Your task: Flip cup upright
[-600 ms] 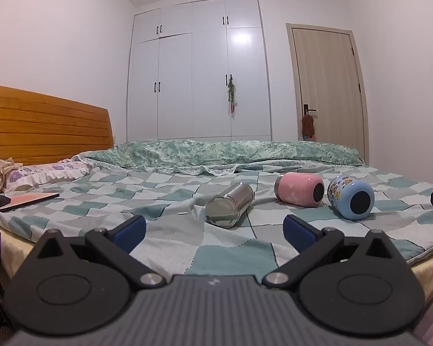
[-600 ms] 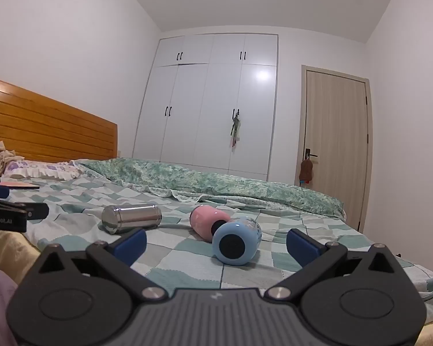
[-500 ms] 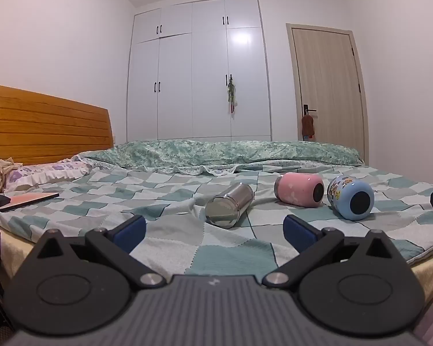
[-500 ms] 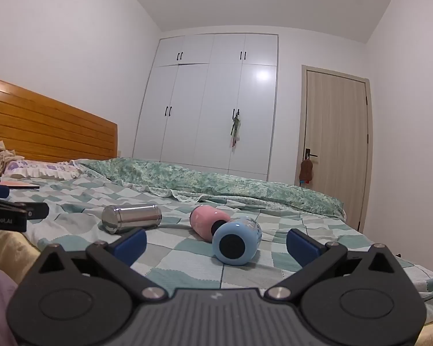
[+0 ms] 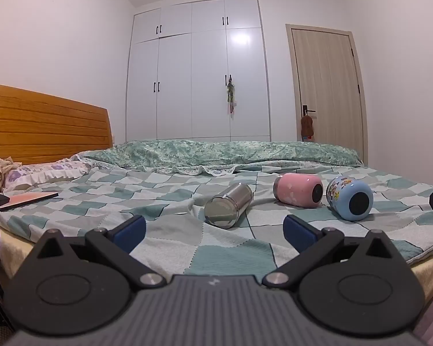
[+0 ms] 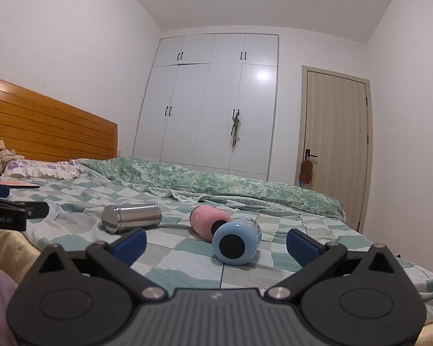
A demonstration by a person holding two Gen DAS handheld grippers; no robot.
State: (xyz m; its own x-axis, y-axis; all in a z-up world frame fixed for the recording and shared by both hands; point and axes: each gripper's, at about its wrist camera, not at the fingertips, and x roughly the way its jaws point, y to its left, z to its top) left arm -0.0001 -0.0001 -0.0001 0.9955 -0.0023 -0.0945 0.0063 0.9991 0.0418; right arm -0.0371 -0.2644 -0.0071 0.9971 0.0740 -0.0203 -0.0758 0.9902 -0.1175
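Cups, three of them, all on their sides on the checked bedspread (image 5: pixel 222 259), none touched yet; which one goes first can't be told.

Left gripper (image 5: pixel 215 232): fingers spread wide, holding nothing. Right gripper (image 6: pixel 216 240): same, wide apart, empty. In the right view the left gripper shows at the far left edge.

Steel cup (image 5: pixel 228 209) (image 6: pixel 131 218) lies just ahead of the left fingers, roughly between the two pads, flat end toward the camera. Likely rigid, light if empty, smooth and slippery; it would roll on the soft cover. Best guess: pinch across the round body near mid-length, not the polished end.

Blue cup (image 6: pixel 236 242) (image 5: pixel 349 201) sits between the right fingers, close in front, dark round end facing the camera, cartoon print on the side. Probably hard, glossy, maybe breakable, though the bedding cushions it. Take it across the barrel.

Pink cup (image 6: pixel 209 222) (image 5: pixel 298 190) is just behind the blue one, and in the right view they touch or nearly so. Pale pattern, dark end. Gripping blue may nudge pink.

Bedding is soft and wrinkled, so a cup stood upright could tip; set it on a flat patch.

Farther back: rumpled green quilt (image 5: pixel 231 154), wooden headboard (image 5: pixel 46 124), white wardrobe (image 5: pixel 199 72), door (image 5: pixel 326 86).
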